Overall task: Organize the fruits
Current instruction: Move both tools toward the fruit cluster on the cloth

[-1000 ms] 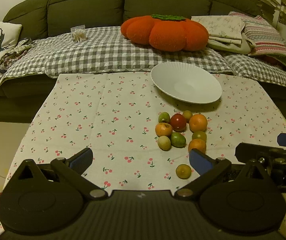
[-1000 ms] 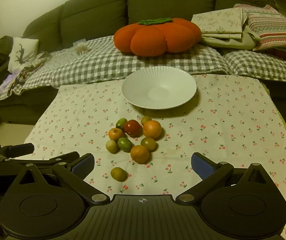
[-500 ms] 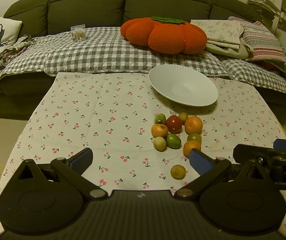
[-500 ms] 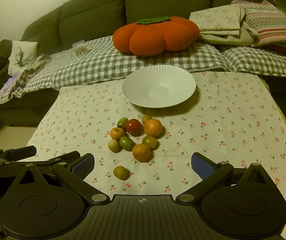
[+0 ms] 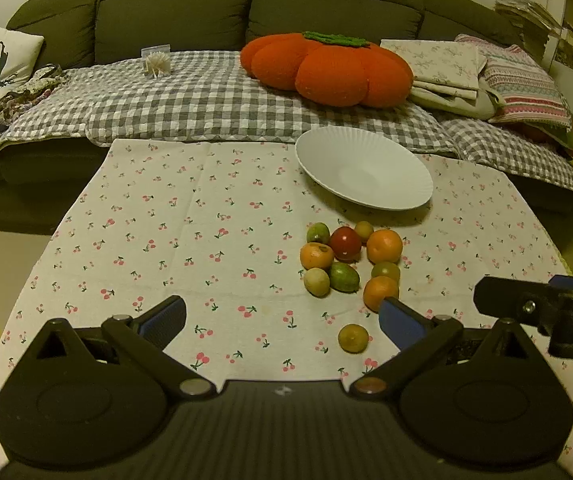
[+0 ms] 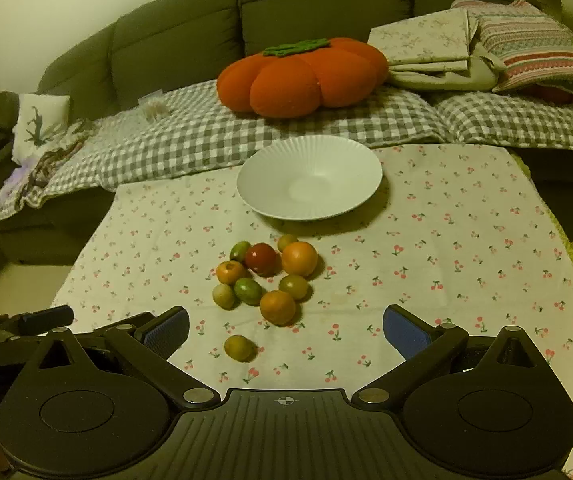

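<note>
Now we hold the left tongs (image 5: 282, 318) low over the near edge of the tabletop (image 5: 166, 232), spread wide and gripping nothing. Their cherry-print cloth is bare on our left; all the fruit sits right of centre. Moving rightward, a loose cluster of nine pieces lies just in front of the white plate (image 5: 366, 172), which holds nothing yet: a pale green fruit (image 5: 317, 281) and a green oval one (image 5: 344, 277) touching on the near left, an orange (image 5: 317, 255) behind them, a red tomato (image 5: 345, 240) in the middle, a larger orange (image 5: 384, 246) to its right. A lone yellowish fruit (image 5: 353, 338) lies apart, nearest us, just inside the left tongs' right finger. Further right, the right tongs (image 6: 286, 330) are equally wide apart and empty, with that same stray fruit (image 6: 239, 347) ahead of them, left of centre.

We judge no fruit has been moved yet. The risks ahead come from round, closely packed pieces: closing on one in the cluster could nudge its neighbours and send them rolling toward the tabletop edge. The tomato could bruise under a hard squeeze. The plate is shallow, so a dropped fruit may roll out. Both tongs sit close together, so reaching for the stray fruit at once could make them collide.
</note>
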Demonstrator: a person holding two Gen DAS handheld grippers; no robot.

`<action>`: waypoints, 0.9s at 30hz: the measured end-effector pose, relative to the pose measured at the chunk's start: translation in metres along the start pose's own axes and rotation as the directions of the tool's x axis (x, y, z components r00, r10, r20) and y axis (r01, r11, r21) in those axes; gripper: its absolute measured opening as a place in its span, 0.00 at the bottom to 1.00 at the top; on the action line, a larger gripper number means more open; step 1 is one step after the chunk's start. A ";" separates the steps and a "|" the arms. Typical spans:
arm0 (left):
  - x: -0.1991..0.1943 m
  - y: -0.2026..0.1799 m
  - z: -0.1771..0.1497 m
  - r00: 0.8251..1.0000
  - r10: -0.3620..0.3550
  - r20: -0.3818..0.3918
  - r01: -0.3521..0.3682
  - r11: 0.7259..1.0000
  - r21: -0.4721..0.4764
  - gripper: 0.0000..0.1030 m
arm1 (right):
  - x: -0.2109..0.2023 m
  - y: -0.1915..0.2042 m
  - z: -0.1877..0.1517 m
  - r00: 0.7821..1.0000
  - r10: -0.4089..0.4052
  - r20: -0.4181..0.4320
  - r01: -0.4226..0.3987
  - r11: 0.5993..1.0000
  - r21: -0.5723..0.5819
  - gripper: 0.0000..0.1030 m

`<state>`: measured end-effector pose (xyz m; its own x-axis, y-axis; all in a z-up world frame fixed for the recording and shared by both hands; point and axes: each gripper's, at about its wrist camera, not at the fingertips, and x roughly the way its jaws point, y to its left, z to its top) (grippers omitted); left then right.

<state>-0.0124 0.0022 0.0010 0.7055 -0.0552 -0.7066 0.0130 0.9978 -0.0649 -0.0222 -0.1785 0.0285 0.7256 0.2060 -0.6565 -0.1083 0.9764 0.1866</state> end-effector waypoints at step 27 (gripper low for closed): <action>0.056 -0.008 -0.012 0.991 -0.056 -0.123 0.059 0.998 0.018 0.96 | 0.066 -0.020 0.007 0.992 0.052 -0.118 -0.041 0.995 0.096 1.00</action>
<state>0.0189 -0.0096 -0.0467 0.6112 -0.1150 -0.7831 0.0668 0.9933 -0.0938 0.0329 -0.1844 -0.0135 0.6337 0.2629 -0.7275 -0.0727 0.9565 0.2824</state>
